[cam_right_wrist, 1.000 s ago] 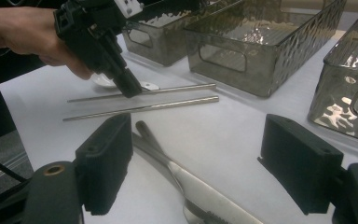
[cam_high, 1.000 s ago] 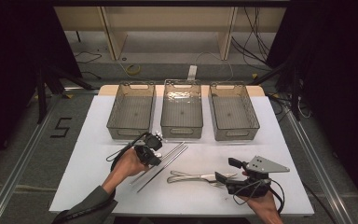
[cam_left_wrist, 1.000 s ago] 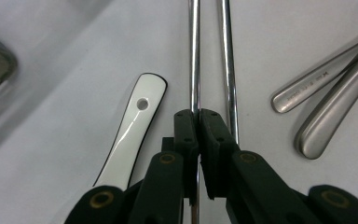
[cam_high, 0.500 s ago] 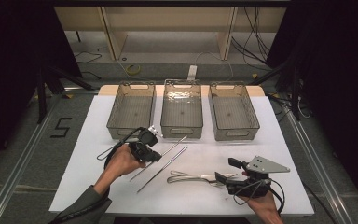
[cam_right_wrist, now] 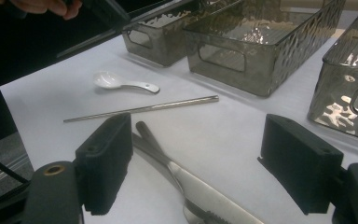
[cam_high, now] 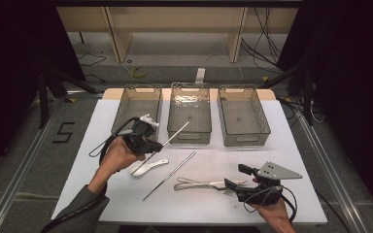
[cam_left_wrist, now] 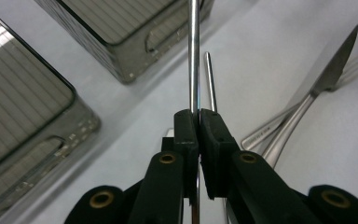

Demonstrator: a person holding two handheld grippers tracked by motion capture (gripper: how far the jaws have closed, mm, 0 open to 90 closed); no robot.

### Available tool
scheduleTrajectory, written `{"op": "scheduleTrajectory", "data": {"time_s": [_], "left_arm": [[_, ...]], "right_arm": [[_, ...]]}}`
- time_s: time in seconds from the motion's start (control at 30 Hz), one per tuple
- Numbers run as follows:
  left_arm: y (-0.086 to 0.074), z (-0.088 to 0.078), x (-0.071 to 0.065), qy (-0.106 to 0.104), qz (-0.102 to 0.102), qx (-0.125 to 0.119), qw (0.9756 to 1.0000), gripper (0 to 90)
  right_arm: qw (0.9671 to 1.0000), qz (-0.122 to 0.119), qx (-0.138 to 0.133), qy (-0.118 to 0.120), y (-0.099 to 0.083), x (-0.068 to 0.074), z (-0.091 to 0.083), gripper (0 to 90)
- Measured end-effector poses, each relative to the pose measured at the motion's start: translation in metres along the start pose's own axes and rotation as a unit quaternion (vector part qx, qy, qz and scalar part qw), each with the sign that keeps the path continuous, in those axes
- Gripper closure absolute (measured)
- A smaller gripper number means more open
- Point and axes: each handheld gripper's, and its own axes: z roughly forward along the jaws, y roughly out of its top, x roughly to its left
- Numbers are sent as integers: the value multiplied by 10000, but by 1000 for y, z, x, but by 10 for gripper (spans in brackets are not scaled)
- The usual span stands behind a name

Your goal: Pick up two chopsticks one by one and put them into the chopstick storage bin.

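The left tool point(cam_high: 151, 141) has come up off the tabletop point(cam_high: 291, 160) since a second ago, and one steel chopstick point(cam_high: 175, 135) has come up with it. Earlier both chopsticks lay side by side at the sheet's middle; now one hangs in the air, pinched near its lower end between the pressed-together pads. Its free end points toward 1 o'clock, at the near wall of the middle bin point(cam_high: 189, 119). My reading is that the pickup is done and the carry to a bin is the step in hand.

The chopstick is a thin, straight, polished rod, bright along its length in the left gripper view point(cam_left_wrist: 194, 51). It looks slick and could pivot in so narrow a grip.

Its twin point(cam_high: 170, 175) lies on the tabletop, running toward 1 o'clock, with a white spoon point(cam_high: 146, 168) at its 9 o'clock and a knife and fork point(cam_high: 201, 184) at its 4 o'clock.

The right tool point(cam_high: 235, 176) rests at the near right, jaws spread and empty.
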Motion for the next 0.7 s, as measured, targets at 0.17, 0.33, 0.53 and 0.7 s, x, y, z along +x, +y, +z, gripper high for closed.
{"op": "scheduleTrajectory", "data": {"time_s": [0.17,0.33,0.53,0.7], "left_arm": [[9,-8,13,171,-88,-161,9997,853],[19,-17,33,381,-254,-313,9985,852],[28,-21,59,817,-472,-510,9942,852],[31,-17,92,1044,-875,-589,9889,852]], "right_arm": [[10000,16,-12,3,0,0,0,259],[10000,34,-17,19,0,-1,-1,259],[10000,44,-25,25,0,-1,-1,259],[10000,48,-11,38,0,-1,0,259]]}}
